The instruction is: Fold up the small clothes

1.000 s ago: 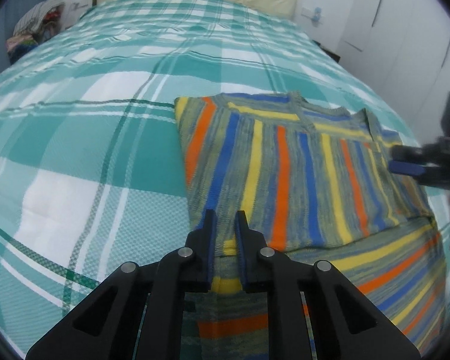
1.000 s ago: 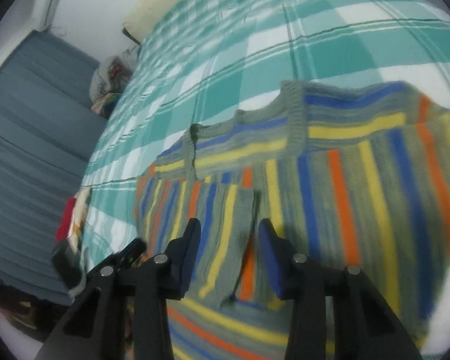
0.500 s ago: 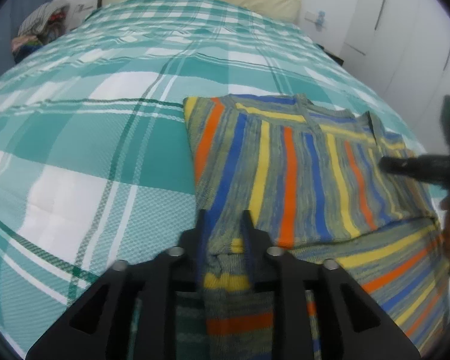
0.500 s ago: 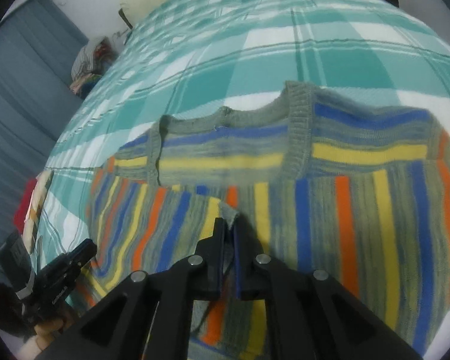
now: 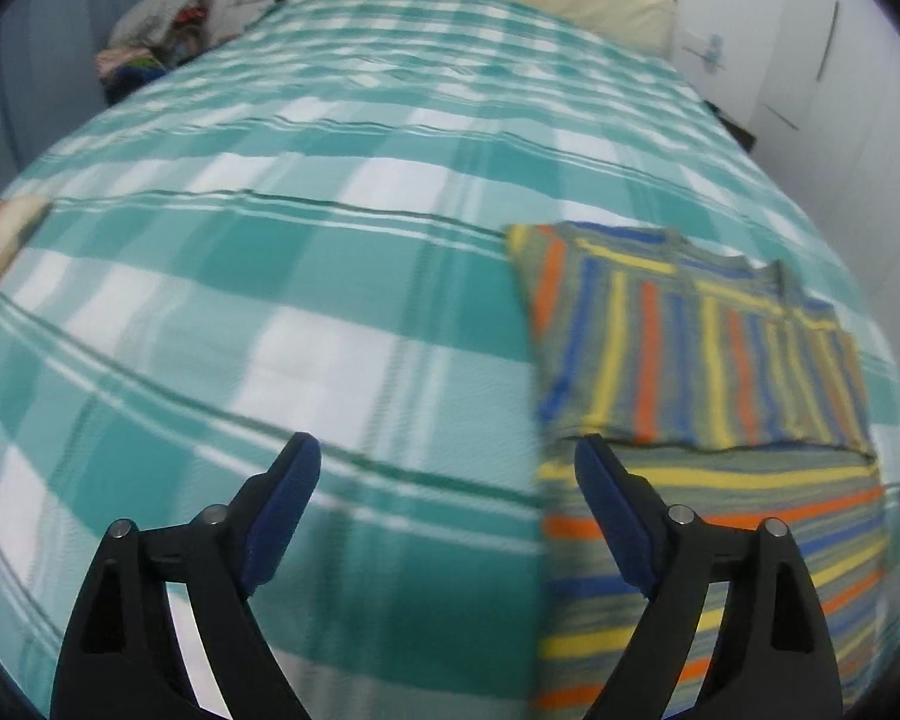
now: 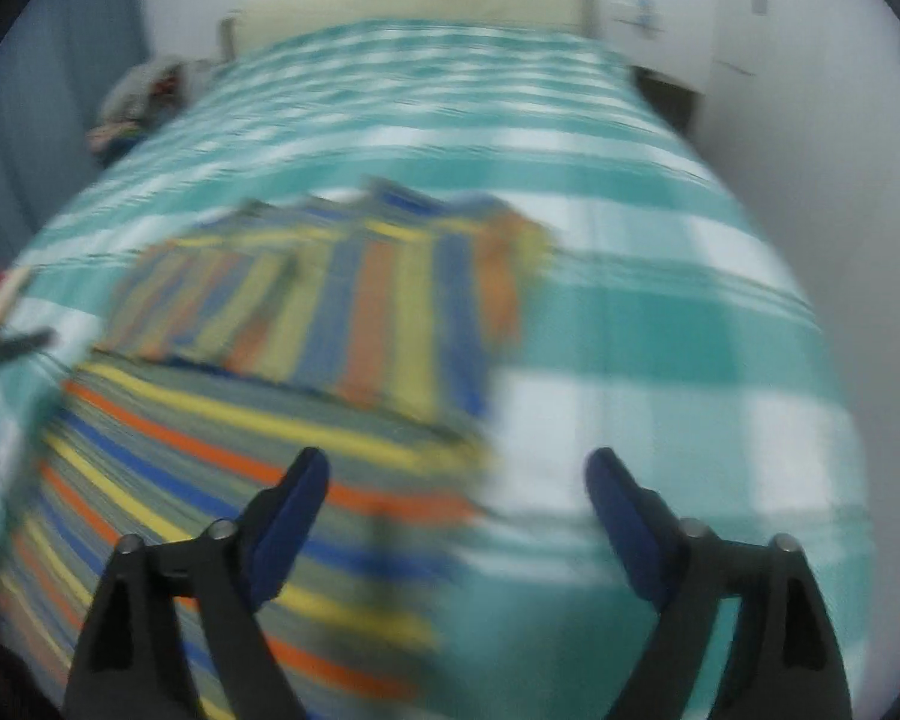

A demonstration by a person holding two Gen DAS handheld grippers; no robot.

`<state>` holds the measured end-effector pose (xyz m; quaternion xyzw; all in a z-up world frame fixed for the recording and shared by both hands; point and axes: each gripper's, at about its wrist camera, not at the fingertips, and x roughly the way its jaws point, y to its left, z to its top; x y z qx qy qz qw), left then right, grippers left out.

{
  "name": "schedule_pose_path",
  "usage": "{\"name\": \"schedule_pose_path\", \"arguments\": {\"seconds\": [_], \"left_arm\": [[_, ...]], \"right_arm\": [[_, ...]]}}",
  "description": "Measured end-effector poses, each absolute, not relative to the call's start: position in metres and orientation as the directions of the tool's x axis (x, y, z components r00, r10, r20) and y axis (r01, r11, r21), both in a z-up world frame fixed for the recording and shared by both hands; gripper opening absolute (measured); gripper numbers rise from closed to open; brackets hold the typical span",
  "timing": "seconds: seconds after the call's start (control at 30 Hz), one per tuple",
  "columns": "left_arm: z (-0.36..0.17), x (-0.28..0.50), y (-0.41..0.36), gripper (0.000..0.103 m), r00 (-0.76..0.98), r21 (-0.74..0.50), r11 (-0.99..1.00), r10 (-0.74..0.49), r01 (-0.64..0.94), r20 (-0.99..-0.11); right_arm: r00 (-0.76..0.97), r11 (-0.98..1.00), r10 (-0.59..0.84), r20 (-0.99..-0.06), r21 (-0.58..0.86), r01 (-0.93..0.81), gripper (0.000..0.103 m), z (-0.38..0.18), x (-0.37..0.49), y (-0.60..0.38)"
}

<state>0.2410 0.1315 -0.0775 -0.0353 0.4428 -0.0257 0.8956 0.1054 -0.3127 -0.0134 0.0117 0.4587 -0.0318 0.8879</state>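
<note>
We see the striped sweater (image 5: 696, 360) lying partly folded on the green plaid bed (image 5: 330, 300). Left gripper (image 5: 447, 462) & right gripper (image 6: 456, 477): jaws opening wide, nothing btwn them (right view is blurred), both over the sweater's edges.

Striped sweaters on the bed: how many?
1. The striped sweater lies partly folded on the plaid bedspread, right of the left gripper. The clothes pile beside the bed may hide more.
</note>
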Motion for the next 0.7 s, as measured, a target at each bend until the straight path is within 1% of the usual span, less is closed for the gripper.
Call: {"name": "schedule_pose_path", "arguments": {"seconds": [0.1,0.2,0.27,0.3,0.33,0.4,0.47,0.6,0.7], "left_arm": [[-0.097,0.238,0.154,0.088,0.618,-0.075,0.997,-0.046,-0.021,-0.785],[-0.126,0.239,0.177,0.089,0.596,-0.098,0.992,-0.030,-0.081,-0.802],[-0.138,0.240,0.184,0.094,0.604,-0.129,0.987,-0.044,-0.097,-0.796],[-0.138,0.240,0.182,0.101,0.609,-0.131,0.988,-0.057,-0.077,-0.791],[-0.139,0.240,0.178,0.103,0.607,-0.117,0.991,-0.054,-0.064,-0.793],[-0.142,0.240,0.171,0.103,0.609,-0.070,0.996,-0.021,-0.056,-0.793],[-0.142,0.239,0.172,0.103,0.612,-0.070,0.996,-0.020,-0.057,-0.791],[-0.141,0.238,0.171,0.103,0.616,-0.056,0.997,-0.008,-0.058,-0.788],[-0.141,0.239,0.171,0.103,0.626,-0.062,0.996,-0.012,-0.058,-0.780]], "right_arm": [[0.564,0.981,-0.147,-0.813,-0.048,0.187,0.088,-0.028,0.077,-0.348],[0.560,0.962,-0.194,-0.806,-0.044,0.269,0.089,-0.034,0.063,-0.371],[0.557,0.957,-0.241,-0.795,-0.097,0.274,0.089,-0.043,0.060,-0.373],[0.553,0.958,-0.245,-0.796,-0.110,0.266,0.090,-0.048,0.059,-0.374],[0.556,0.959,-0.244,-0.795,-0.112,0.261,0.091,-0.053,0.059,-0.374],[0.569,0.956,-0.254,-0.782,-0.114,0.269,0.097,-0.056,0.060,-0.372],[0.567,0.954,-0.254,-0.784,-0.108,0.278,0.102,-0.060,0.063,-0.372],[0.566,0.958,-0.210,-0.797,-0.052,0.282,0.103,-0.066,0.061,-0.379],[0.571,0.958,-0.213,-0.792,-0.054,0.282,0.103,-0.067,0.060,-0.378]]}}
